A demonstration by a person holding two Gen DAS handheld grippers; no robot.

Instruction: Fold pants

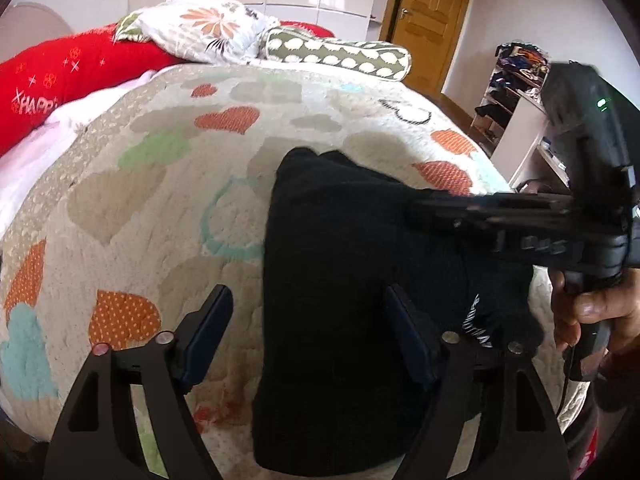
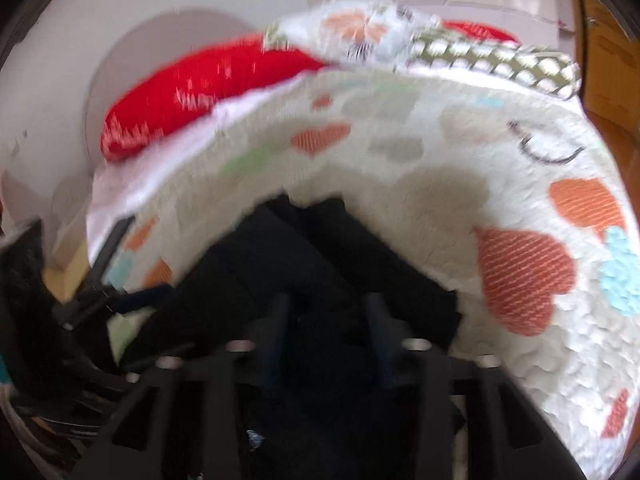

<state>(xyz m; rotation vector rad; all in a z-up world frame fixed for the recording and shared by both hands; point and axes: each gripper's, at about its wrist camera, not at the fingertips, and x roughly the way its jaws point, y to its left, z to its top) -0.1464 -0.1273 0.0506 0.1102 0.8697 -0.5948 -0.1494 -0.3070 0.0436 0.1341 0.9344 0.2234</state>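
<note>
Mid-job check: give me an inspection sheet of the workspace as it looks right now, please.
Surface: bed with heart-print quilt.
Job's things: black pants lie folded on the quilt.
Clutter: red pillow, floral pillow and dotted bolster at the far end.
Grippers: left gripper open, straddling the pants' left edge; right gripper jaws narrow over the pants, picture blurred, grip unclear.
Cables: a dark cable below the right hand.
Surroundings: wooden door, cluttered shelf.

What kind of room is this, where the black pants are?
Most likely a bedroom. The black pants lie on a bed with a heart-patterned quilt, pillows are piled at its far end, and a wooden door and shelves of clothes stand beyond.
</note>
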